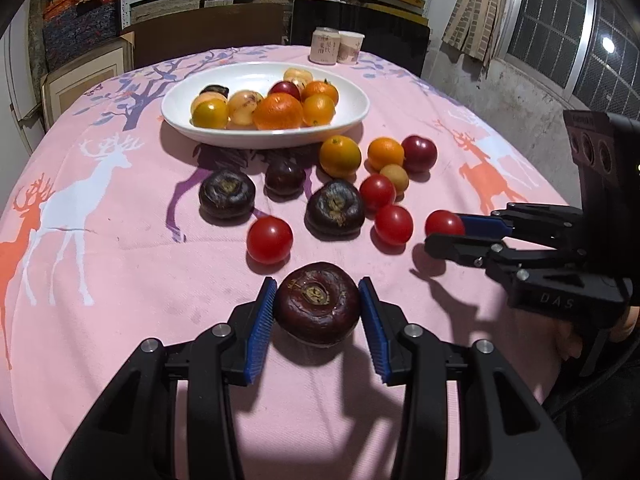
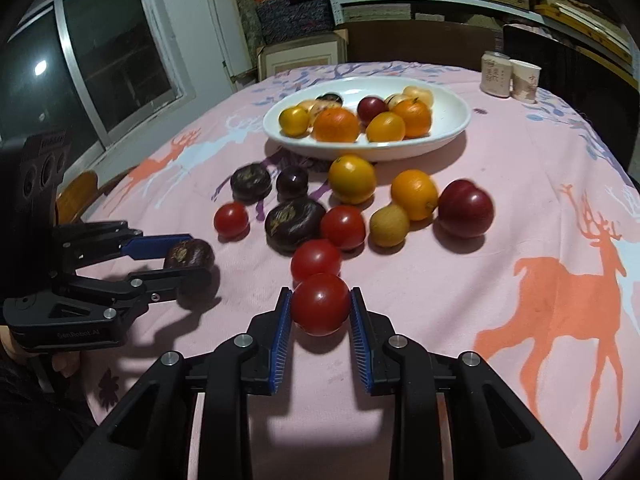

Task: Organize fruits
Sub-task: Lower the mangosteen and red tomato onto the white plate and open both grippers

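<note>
Glossy white bowl (image 1: 352,120), matt pink printed tablecloth (image 1: 140,240), shiny tomato (image 2: 320,304)

A dark purple, flattened fruit (image 1: 318,304) sits stem-scar up at 6 o'clock on the worktop; a glossy red tomato (image 2: 320,304) lies near it. More fruit is scattered towards 12 o'clock, before a white oval bowl (image 1: 176,108) heaped with oranges
</note>
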Demonstrator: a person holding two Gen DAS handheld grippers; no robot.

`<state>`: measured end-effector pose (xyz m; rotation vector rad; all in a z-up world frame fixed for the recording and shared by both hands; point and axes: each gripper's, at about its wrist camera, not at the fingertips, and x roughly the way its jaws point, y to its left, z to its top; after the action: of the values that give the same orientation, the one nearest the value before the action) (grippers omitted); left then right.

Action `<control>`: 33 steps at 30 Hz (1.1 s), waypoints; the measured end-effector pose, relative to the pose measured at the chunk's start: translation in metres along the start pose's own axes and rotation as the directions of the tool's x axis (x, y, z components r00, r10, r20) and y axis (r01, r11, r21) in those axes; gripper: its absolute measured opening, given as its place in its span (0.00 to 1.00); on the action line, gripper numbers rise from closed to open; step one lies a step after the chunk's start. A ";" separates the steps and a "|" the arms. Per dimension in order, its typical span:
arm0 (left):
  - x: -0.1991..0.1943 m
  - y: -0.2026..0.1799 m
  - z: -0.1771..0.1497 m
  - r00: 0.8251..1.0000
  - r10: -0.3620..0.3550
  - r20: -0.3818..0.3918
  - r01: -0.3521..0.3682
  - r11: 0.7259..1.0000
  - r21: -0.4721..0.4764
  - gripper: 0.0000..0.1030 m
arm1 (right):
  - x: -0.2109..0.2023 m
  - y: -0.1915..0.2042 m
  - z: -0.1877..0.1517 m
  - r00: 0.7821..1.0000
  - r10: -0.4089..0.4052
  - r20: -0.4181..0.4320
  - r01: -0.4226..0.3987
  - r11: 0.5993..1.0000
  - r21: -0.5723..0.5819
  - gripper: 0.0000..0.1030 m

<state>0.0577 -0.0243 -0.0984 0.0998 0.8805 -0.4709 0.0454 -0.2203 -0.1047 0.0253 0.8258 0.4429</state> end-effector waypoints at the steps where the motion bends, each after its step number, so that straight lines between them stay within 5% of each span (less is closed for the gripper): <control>1: -0.003 0.001 0.003 1.000 0.003 0.009 -0.003 1.000 -0.003 0.40 | -0.006 -0.003 0.003 1.000 -0.003 0.019 0.003 1.000 0.010 0.28; 10: -0.018 0.028 0.075 0.995 0.034 0.098 -0.033 0.999 -0.007 0.40 | -0.046 -0.034 0.084 0.980 -0.050 0.192 0.043 0.998 0.039 0.28; 19: 0.055 0.067 0.172 0.996 0.076 0.053 -0.071 0.994 -0.079 0.40 | 0.034 -0.057 0.160 0.983 -0.083 0.163 0.075 0.996 0.055 0.28; 28: 0.119 0.084 0.200 0.995 0.103 -0.020 -0.104 0.991 -0.084 0.40 | 0.104 -0.058 0.186 0.991 -0.100 0.092 0.100 0.995 0.003 0.29; 30: 0.119 0.084 0.200 0.995 0.094 -0.018 -0.095 0.991 -0.094 0.47 | 0.107 -0.057 0.185 0.993 -0.086 0.086 0.087 0.996 -0.004 0.42; 33: 0.109 0.086 0.197 0.995 0.098 0.005 -0.096 0.989 -0.111 0.54 | 0.095 -0.057 0.182 0.990 -0.082 0.119 0.081 0.997 0.012 0.46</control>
<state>0.2955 -0.0403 -0.0650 0.0383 0.8851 -0.3308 0.2529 -0.2081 -0.0586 0.0240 0.7083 0.3579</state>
